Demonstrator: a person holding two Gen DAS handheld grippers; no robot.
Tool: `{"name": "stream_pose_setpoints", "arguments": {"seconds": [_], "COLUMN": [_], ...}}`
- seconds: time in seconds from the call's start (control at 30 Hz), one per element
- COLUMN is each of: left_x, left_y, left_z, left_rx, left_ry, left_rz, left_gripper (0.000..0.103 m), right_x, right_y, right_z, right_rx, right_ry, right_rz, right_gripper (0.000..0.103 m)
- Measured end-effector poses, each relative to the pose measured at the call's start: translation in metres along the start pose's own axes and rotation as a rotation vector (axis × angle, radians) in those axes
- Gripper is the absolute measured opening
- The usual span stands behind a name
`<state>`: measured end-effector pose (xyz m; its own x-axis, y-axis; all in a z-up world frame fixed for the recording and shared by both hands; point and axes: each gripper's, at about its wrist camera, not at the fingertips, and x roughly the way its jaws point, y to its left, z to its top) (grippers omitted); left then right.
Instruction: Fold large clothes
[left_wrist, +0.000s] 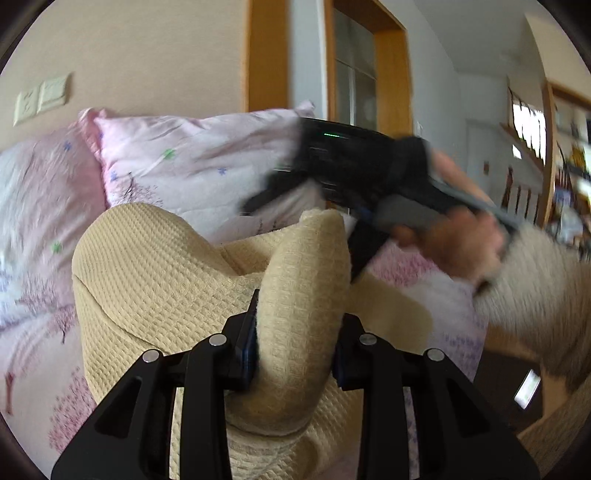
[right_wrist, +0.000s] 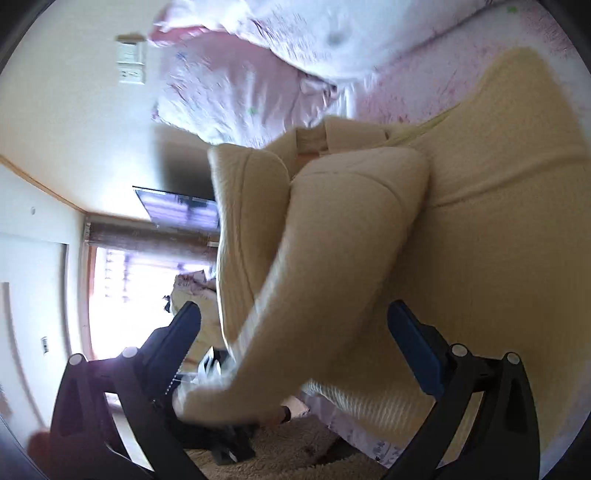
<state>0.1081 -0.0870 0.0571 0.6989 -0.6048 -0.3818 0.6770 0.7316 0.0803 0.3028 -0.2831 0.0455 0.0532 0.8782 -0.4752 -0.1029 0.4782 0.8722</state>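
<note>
In the left wrist view, left fingers pinch the beige garment; right fingers gape wide, gripping nothing.

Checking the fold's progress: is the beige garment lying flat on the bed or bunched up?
Bunched up. The beige garment humps over the pink bedding, and a rolled part of it is pinched in the left tongs.

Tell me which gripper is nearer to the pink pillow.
Right. The right gripper hangs open directly in front of the pink pillow. The left gripper sits further back, clamped on a fold of the beige garment.
</note>
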Motion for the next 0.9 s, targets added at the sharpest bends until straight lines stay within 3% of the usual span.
{"name": "stream_pose_setpoints", "arguments": {"seconds": [0.17, 0.27, 0.3, 0.33, 0.4, 0.53, 0.6, 0.7, 0.77, 0.9], "left_x": [0.009, 0.012, 0.012, 0.011, 0.009, -0.016, -0.036, -0.072, -0.081, -0.059], "left_y": [-0.017, -0.02, -0.02, -0.022, -0.019, -0.007, 0.005, 0.045, 0.1, 0.201], "left_z": [-0.008, -0.009, -0.009, -0.009, -0.006, 0.003, 0.005, 0.009, 0.01, -0.018], "left_rx": [0.066, 0.086, 0.094, 0.102, 0.106, 0.063, 0.025, -0.114, -0.31, -0.659], "left_ry": [0.043, 0.054, 0.056, 0.055, 0.046, 0.039, 0.042, 0.019, 0.007, 0.09], "left_rz": [0.002, 0.01, 0.015, 0.025, 0.053, 0.049, 0.021, -0.025, -0.028, 0.064], "left_gripper": [0.031, 0.031, 0.031, 0.031, 0.033, 0.05, 0.069, 0.076, 0.081, 0.081], "right_x": [0.03, 0.043, 0.044, 0.045, 0.041, 0.034, 0.036, 0.032, 0.032, 0.024], "right_y": [0.022, 0.025, 0.025, 0.024, 0.022, 0.027, 0.029, 0.029, 0.032, 0.046], "right_z": [0.012, 0.014, 0.011, 0.01, 0.003, -0.009, -0.009, -0.008, -0.01, -0.022], "right_rx": [-0.099, -0.125, -0.129, -0.131, -0.144, -0.209, -0.217, -0.23, -0.25, -0.302], "right_ry": [0.087, 0.088, 0.068, 0.051, 0.009, -0.062, -0.078, -0.095, -0.115, -0.165], "right_rz": [-0.121, -0.194, -0.214, -0.225, -0.199, -0.2, -0.205, -0.211, -0.213, -0.217], "right_gripper": [0.101, 0.101, 0.092, 0.065, 0.04, 0.032, 0.031, 0.031, 0.03, 0.029]}}
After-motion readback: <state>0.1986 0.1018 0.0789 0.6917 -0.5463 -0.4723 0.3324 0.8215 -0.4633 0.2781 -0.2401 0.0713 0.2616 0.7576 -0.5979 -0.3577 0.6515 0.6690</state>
